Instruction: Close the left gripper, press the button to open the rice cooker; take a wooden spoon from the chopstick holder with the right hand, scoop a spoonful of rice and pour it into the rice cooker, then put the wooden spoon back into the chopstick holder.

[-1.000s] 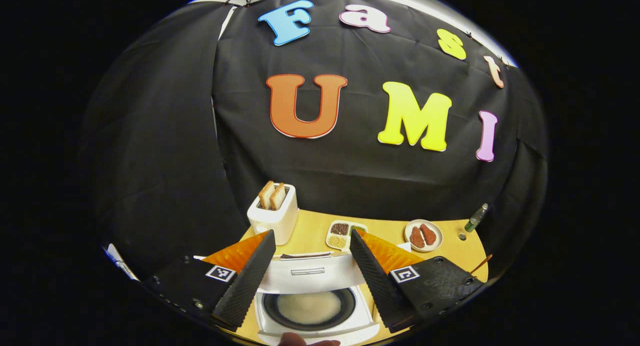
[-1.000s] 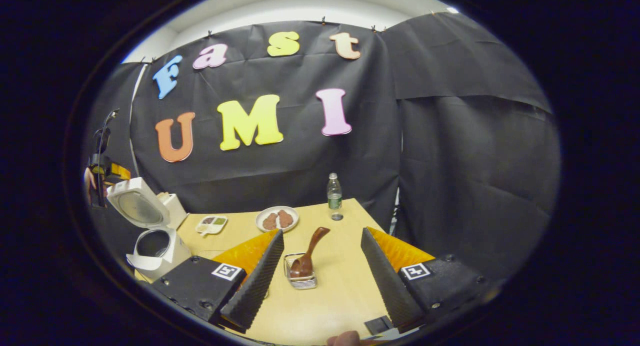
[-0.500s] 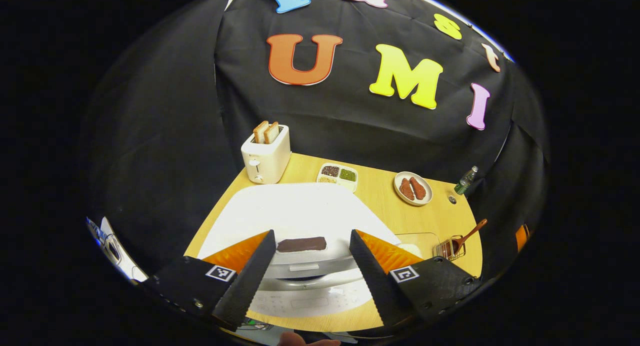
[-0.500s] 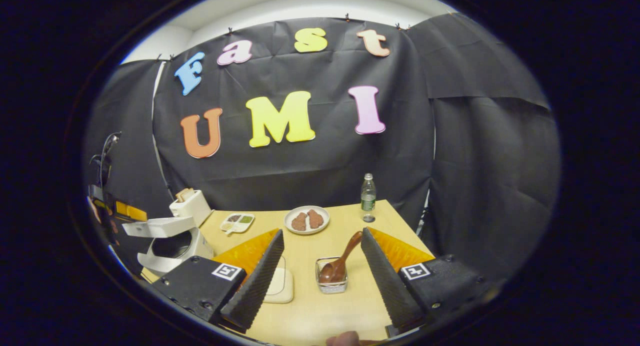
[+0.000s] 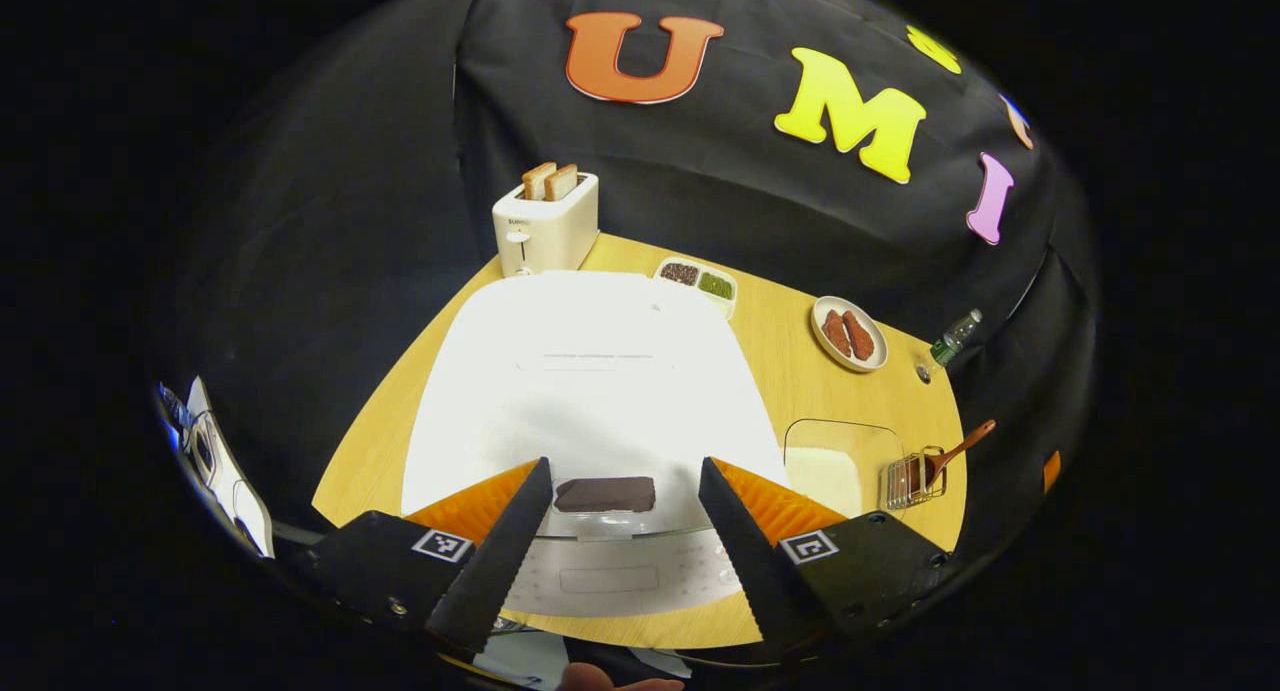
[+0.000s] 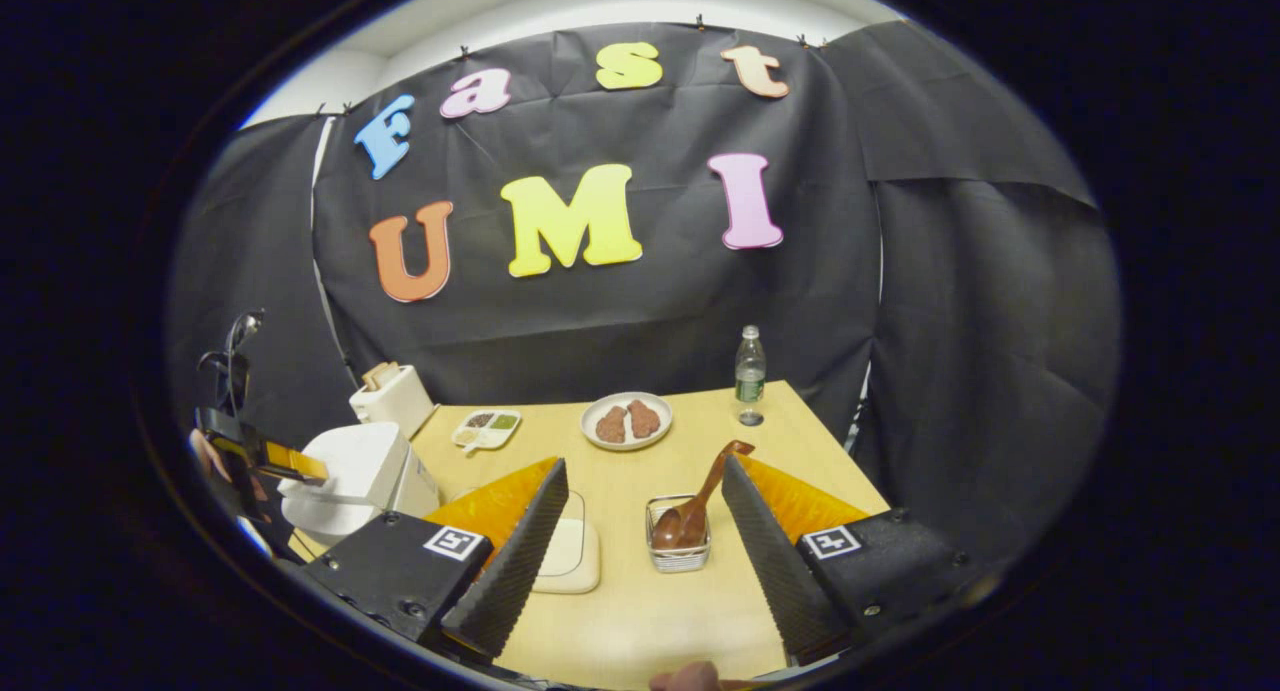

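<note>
Left hand-held gripper [image 5: 612, 541], jaws wide, empty, over closed rice cooker [image 5: 590, 381]; right hand-held gripper [image 6: 640, 546], jaws wide, empty, nearer wooden spoon [image 6: 700, 501] straight ahead in chopstick holder [image 6: 678, 551] on desk [image 6: 640, 611], handle leaning up-right.

Right tongs [image 6: 640, 531]: bare tabletop [image 6: 640, 611] just ahead; chopstick holder [image 6: 678, 543] with wooden spoon [image 6: 700, 501] between the tips, rice dish [image 6: 570, 561] at the left tip.
</note>
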`<move>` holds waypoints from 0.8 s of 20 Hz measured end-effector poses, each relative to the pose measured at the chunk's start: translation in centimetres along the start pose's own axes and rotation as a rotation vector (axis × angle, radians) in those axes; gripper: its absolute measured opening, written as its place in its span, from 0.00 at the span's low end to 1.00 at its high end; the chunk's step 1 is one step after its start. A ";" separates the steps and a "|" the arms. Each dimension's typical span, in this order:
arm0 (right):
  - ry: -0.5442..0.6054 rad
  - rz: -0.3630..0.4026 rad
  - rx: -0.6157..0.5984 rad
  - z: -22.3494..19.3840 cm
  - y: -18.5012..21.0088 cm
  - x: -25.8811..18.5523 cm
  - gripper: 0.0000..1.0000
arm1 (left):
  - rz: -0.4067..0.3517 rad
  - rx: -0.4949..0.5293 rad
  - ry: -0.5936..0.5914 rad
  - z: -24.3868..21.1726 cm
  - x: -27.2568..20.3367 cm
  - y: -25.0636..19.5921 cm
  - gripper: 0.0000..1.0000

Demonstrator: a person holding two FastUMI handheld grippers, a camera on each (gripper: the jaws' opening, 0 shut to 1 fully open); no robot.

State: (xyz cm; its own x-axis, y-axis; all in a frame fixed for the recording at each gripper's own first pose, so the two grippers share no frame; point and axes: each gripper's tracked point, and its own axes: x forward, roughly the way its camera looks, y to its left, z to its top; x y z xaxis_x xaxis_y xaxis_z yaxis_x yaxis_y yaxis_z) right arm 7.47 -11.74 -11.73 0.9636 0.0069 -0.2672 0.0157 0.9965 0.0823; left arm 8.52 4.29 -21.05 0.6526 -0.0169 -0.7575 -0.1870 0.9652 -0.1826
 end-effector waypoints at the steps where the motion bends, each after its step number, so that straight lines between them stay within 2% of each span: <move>1: 0.003 0.000 0.001 -0.1 -0.1 0.1 1.00 | 0.006 -0.005 0.004 0.0 0.2 0.1 0.96; 9: 0.031 0.036 0.021 -0.8 0.8 1.6 0.99 | 0.085 -0.006 0.055 -0.7 1.0 0.5 0.96; 13: 0.062 0.059 0.039 -2.0 1.1 2.7 0.99 | 0.136 0.029 0.075 -0.9 1.2 0.6 0.97; 16: 0.081 0.076 0.055 -2.7 1.1 3.4 0.99 | 0.139 0.010 0.090 -1.2 1.2 0.7 0.98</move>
State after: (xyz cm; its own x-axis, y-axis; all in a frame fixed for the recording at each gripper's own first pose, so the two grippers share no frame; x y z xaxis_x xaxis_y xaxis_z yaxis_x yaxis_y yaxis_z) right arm 10.04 -10.38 -15.11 0.9380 0.0910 -0.3344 -0.0396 0.9867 0.1575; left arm 8.28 4.64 -22.82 0.5521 0.0941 -0.8285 -0.2636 0.9623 -0.0664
